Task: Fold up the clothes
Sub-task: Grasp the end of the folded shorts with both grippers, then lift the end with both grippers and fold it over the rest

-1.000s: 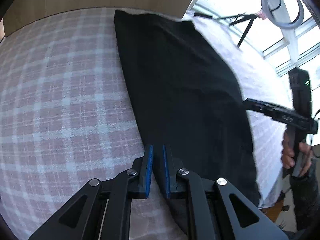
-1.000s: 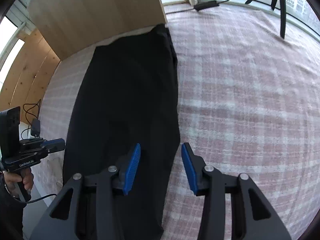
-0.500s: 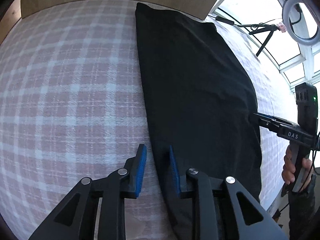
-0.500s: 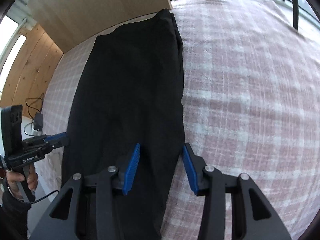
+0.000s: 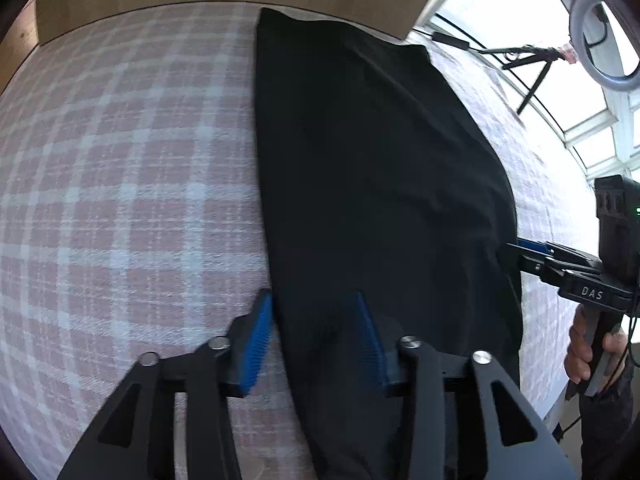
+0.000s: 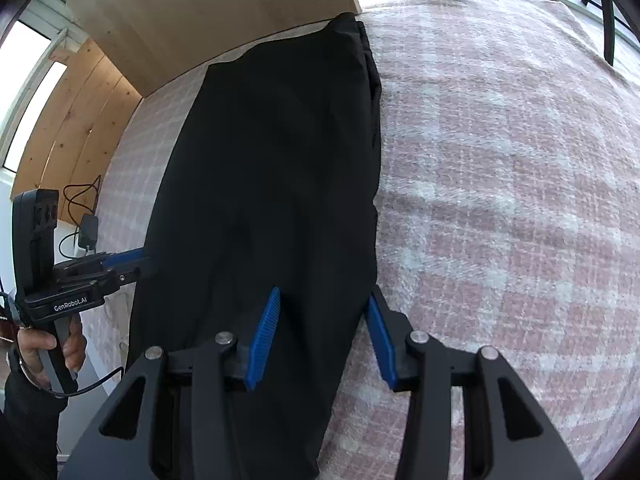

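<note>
A long black garment [image 5: 372, 184] lies flat on a pink plaid cover [image 5: 120, 184]; it also shows in the right wrist view [image 6: 272, 168]. My left gripper [image 5: 314, 340] is open, its blue pads straddling the garment's left edge near its near end. My right gripper [image 6: 324, 336] is open, its pads straddling the garment's right edge. Each gripper shows in the other's view: the right gripper [image 5: 520, 250] at the garment's right edge, the left gripper [image 6: 132, 260] at its left edge.
A wooden headboard [image 6: 208, 12] runs along the far end. A ring light [image 5: 604, 36] and tripod [image 5: 532, 68] stand by the window on the right. A charger and cables [image 6: 86, 228] lie on the floor to the left. The cover [image 6: 500, 200] stretches wide to the right.
My left gripper went from nearly shut to open and now straddles the garment's left edge. My right gripper stayed open and shifted left, so its pads straddle the garment's right edge.
</note>
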Demonstrator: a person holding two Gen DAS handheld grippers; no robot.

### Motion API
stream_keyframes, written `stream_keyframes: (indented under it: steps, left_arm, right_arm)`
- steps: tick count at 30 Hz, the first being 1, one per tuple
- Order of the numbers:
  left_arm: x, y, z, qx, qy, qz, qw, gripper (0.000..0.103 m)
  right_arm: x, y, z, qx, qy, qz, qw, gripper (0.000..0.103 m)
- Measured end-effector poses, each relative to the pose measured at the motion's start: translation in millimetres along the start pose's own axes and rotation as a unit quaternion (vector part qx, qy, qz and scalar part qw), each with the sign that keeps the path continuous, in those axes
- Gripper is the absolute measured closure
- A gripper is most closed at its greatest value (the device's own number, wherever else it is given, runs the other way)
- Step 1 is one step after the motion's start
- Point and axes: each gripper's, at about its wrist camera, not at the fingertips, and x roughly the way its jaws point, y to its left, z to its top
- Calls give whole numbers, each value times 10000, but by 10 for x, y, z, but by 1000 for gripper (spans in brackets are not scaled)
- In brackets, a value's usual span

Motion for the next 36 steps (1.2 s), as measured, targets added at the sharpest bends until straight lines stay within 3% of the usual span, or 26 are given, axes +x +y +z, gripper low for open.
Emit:
stream_keyframes:
  steps: [2,4,7,8,11,15,19,23,24,28,36]
  left_arm:
    - [9,-43,-18,127,15,19,9999,59]
    - [8,-52,-38,201,11,8,9998,62]
    - [-10,35,-71,64,-106,87,9999,92]
    - [-11,93,-82,-25,-138,17,9999,97]
    - [-11,251,-132,-339,-243,-461,9981,100]
    - [-28,219,-202,-218,-414,-479,9978,101]
    - [-271,294,-226,-420,-695,-1047,9912,101]
    - [-762,158,-280,-87,-1157,-1149,9866,101]
    - [-887,298,-114,-68,-1241,-1190,9851,101]
    - [-1415,70,80,77,-1764,-1329,9753,101]
    - [-2286,-217,95,540,-2700,-1352,9518,101]
  right_arm:
    - [-3,-2,-28,-25,-8,72,10000,60]
    - [-6,-5,-60,-43,-6,153,9999,70]
    - [7,-2,-92,-29,-12,268,9996,78]
    - [16,-13,-103,15,-18,329,9995,86]
    - [48,-55,-131,183,-54,543,9983,93]
    - [46,-89,-112,397,-160,827,9957,96]
    - [-132,-97,-91,532,-407,1149,9911,96]
    - [-529,-11,-38,472,-818,1344,9864,98]
    - [-631,15,-23,452,-921,1376,9852,98]
    - [-1134,148,18,320,-1446,1465,9781,98]
    - [-2366,331,-146,46,-2732,1589,9487,98]
